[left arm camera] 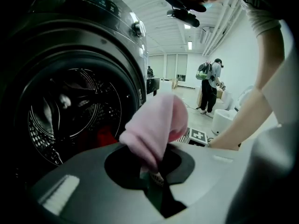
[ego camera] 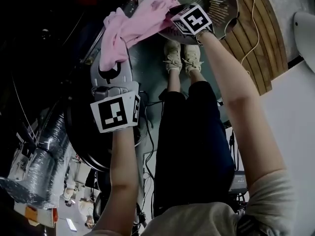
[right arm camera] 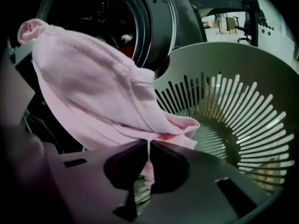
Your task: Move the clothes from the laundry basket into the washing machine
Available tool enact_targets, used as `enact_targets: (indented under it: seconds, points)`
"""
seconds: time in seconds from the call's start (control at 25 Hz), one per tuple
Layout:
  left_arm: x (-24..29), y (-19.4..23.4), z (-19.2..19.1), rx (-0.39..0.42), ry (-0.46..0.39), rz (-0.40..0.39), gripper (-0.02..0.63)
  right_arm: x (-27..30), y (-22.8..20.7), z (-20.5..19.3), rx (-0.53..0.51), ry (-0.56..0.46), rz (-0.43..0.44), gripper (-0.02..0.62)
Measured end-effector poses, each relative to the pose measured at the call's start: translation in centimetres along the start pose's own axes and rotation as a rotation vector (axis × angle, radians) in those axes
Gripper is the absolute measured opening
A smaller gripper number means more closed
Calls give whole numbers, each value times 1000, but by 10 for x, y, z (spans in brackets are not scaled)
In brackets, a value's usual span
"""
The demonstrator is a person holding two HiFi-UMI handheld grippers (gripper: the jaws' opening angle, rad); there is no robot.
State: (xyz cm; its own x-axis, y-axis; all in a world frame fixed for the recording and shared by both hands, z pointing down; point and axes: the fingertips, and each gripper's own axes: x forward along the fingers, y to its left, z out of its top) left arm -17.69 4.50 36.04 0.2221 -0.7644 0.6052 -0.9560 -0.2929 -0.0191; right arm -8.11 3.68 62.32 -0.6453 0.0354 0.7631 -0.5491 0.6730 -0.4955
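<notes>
1. The pink garment [right arm camera: 93, 97] is soft knit cloth, light and limp. I judge it will sag, stretch and drape, never keeping a shape.
2. It hangs in the air, spread between the two claws. One end is above the rim of the laundry basket [right arm camera: 233, 101] and the other is toward the open drum.
3. The right claw [right arm camera: 148, 146] is pinched together on a thin fold at the garment's hemmed edge.
4. The left claw [left arm camera: 156, 176] is clamped on a thicker bunched end.
5. Bunched folds or the stitched seam look like the best holds, since a single thin layer may slip free.
6. The washing machine [left arm camera: 79, 55] stands just beside, door open, with something red [left arm camera: 105, 136] in the drum.
7. Loose trailing cloth could snag on the basket rim or the door's edge.
</notes>
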Motion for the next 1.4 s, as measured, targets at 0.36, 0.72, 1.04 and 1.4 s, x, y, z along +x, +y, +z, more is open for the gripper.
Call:
enact_targets:
  seconds: [0.36,0.72,1.04,1.4]
  points:
    - [19,-40,-15,-74,28,-152,44,-128,37,37,155,-412,71,17]
    - [43,-122,7,-113,-46,-410,248,-243,106,102,70,-601,181,17]
    - [73,-136,13,43,-53,-387,264,-279,139,128,-36,-601,293,17]
    - [90,-91,-4,-26,-17,-200,92,-258,105,106,46,-606,129,18]
